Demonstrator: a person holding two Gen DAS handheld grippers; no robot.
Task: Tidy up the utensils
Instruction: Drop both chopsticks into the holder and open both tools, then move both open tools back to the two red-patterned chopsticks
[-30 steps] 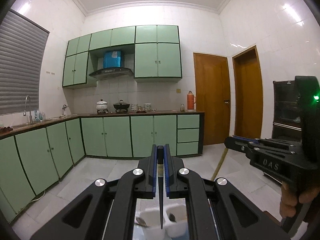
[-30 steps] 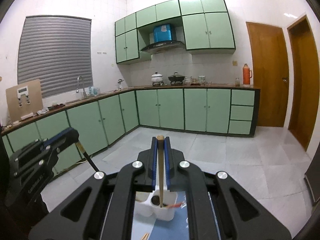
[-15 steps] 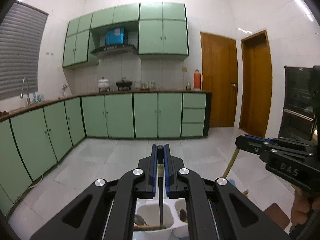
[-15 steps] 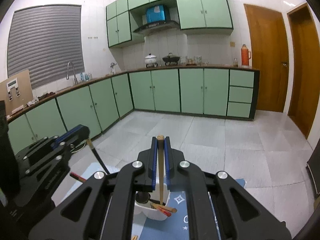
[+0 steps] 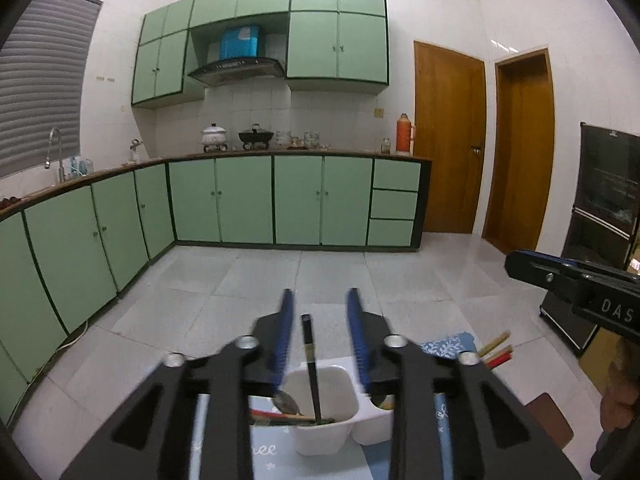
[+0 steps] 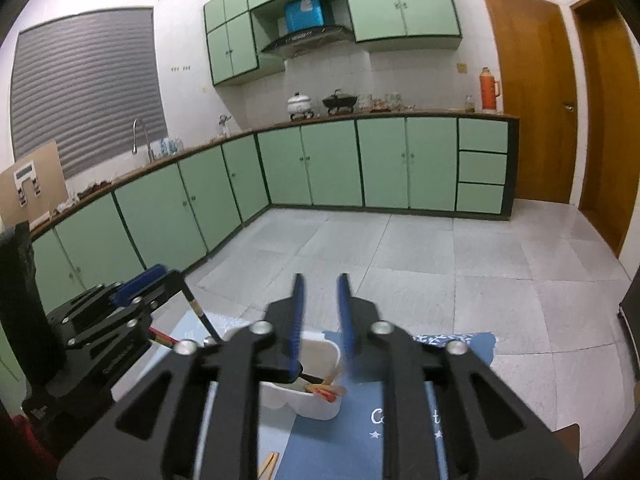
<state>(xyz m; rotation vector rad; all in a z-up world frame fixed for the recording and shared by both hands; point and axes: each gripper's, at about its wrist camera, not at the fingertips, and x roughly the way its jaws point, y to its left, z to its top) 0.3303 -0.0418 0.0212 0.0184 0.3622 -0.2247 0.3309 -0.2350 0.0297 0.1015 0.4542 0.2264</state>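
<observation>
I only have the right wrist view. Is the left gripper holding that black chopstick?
Observer: No. The left gripper is open, and the black chopstick stands free between its fingers.
Operator: Where does its lower end sit?
Observer: In the larger compartment of the white holder.
Operator: Anything else in that compartment?
Observer: A metal spoon, at its left side.

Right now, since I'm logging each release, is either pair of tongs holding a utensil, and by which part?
Neither. Both the left tongs and right tongs are open; the black chopstick stands loose in the white holder.
</observation>
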